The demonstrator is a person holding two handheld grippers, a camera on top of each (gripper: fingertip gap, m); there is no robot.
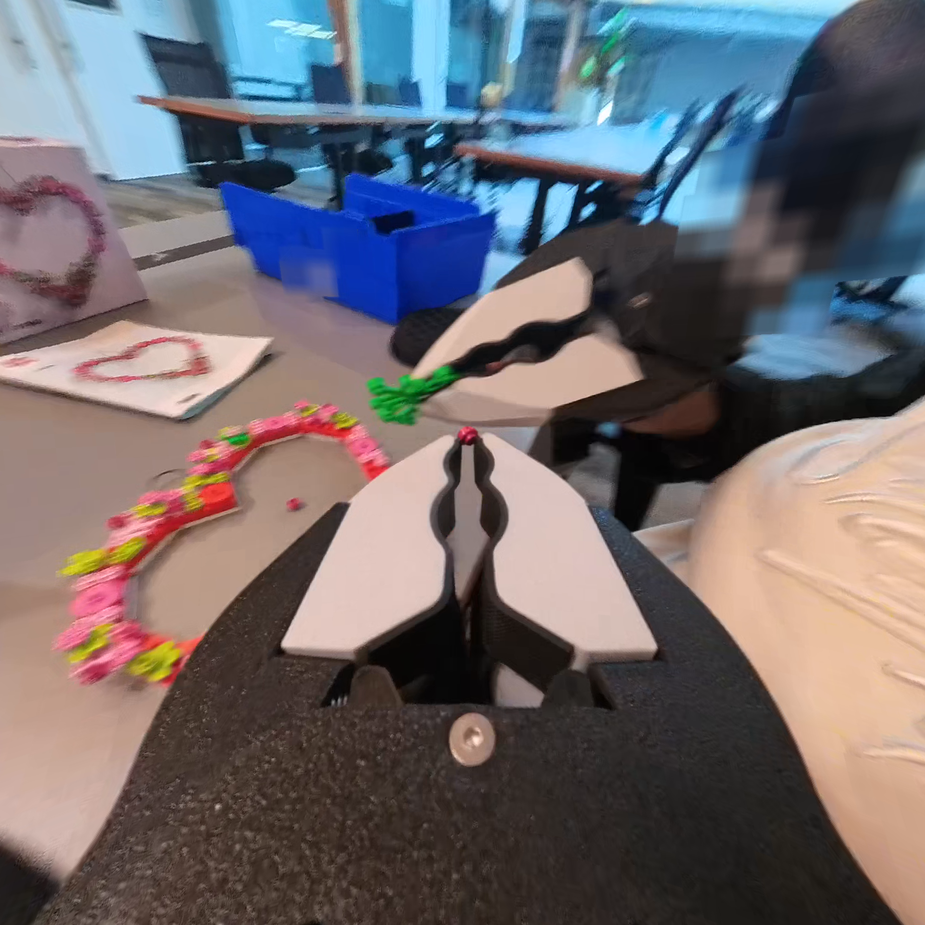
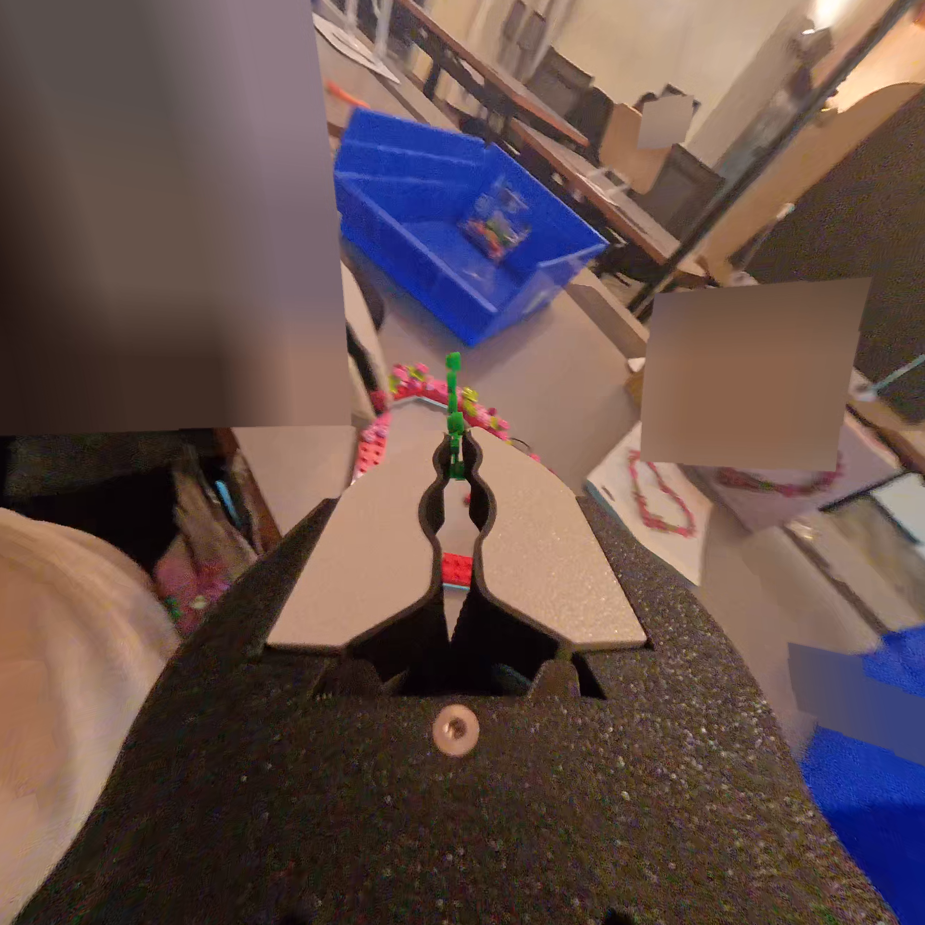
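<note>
My left gripper (image 1: 467, 440) is shut on a tiny dark pink round piece (image 1: 467, 434) at its fingertips. My right gripper (image 2: 454, 438) is shut on a green leafy stem piece (image 2: 453, 400); it also shows in the left wrist view (image 1: 425, 395), just above and right of my left fingertips, with the green piece (image 1: 400, 395) sticking out to the left. A heart-shaped brick frame (image 1: 210, 495) with pink and lime flowers lies on the grey table (image 1: 75, 450), left of and below both grippers. It also shows in the right wrist view (image 2: 400, 395). A second small pink piece (image 1: 294, 503) lies loose inside the heart.
A blue bin (image 1: 370, 250) stands at the back of the table, with a clear bag of small parts (image 2: 493, 225) in it. A booklet showing a heart (image 1: 145, 365) and a box (image 1: 45, 235) lie at left. A person's pale sleeve (image 1: 811, 625) is at right.
</note>
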